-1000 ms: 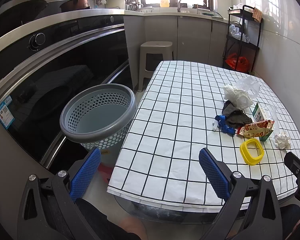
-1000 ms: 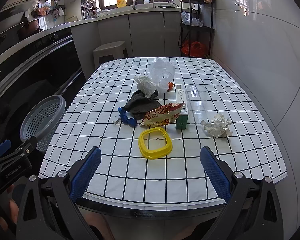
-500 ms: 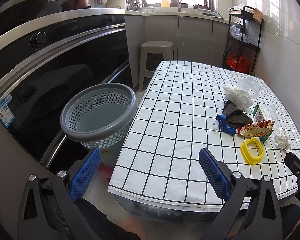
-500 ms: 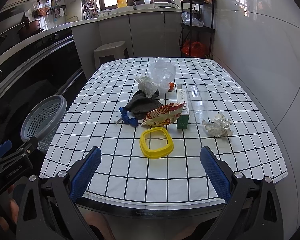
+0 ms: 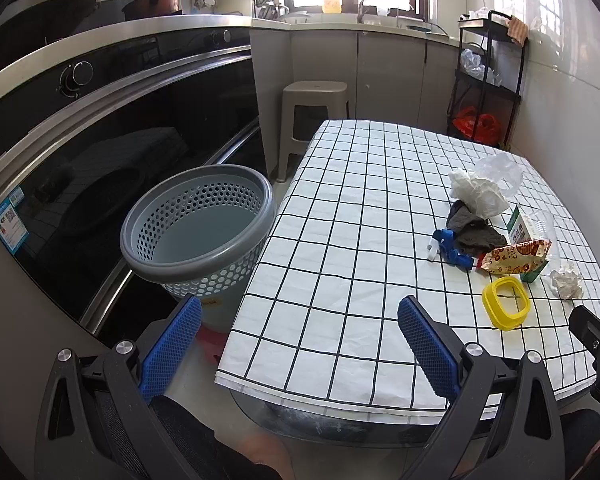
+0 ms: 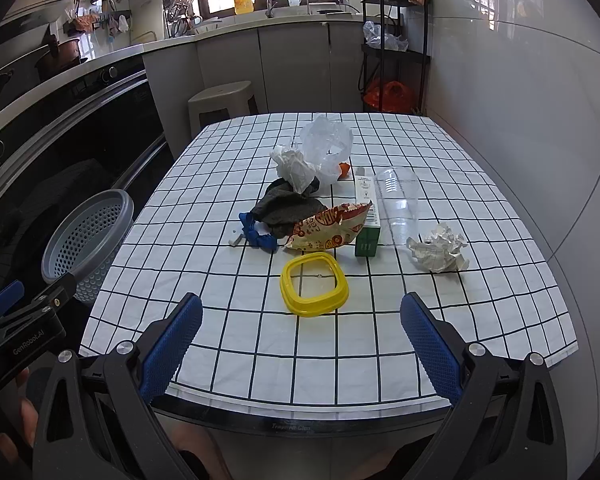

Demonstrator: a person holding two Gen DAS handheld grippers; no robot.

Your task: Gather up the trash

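Note:
Trash lies mid-table on the checked cloth: a yellow ring lid (image 6: 314, 289), a snack bag (image 6: 330, 231), a green carton (image 6: 367, 216), a clear cup (image 6: 397, 204), crumpled paper (image 6: 438, 252), a dark cloth (image 6: 286, 208), a blue scrap (image 6: 256, 236), white tissue (image 6: 294, 168) and a clear bag (image 6: 328, 144). A grey perforated basket (image 5: 198, 226) stands left of the table. My right gripper (image 6: 300, 336) is open and empty at the near table edge. My left gripper (image 5: 298, 344) is open and empty, near the table's front left corner.
A black oven front (image 5: 100, 140) runs behind the basket. A beige stool (image 5: 314, 116) stands beyond the table. A black rack (image 6: 394, 44) with bags stands at the far right by the wall. The table's cloth (image 6: 260, 344) overhangs the glass edge.
Both grippers have drifted very slightly; the view shifts a little. Nothing on the table has moved and both stay open.

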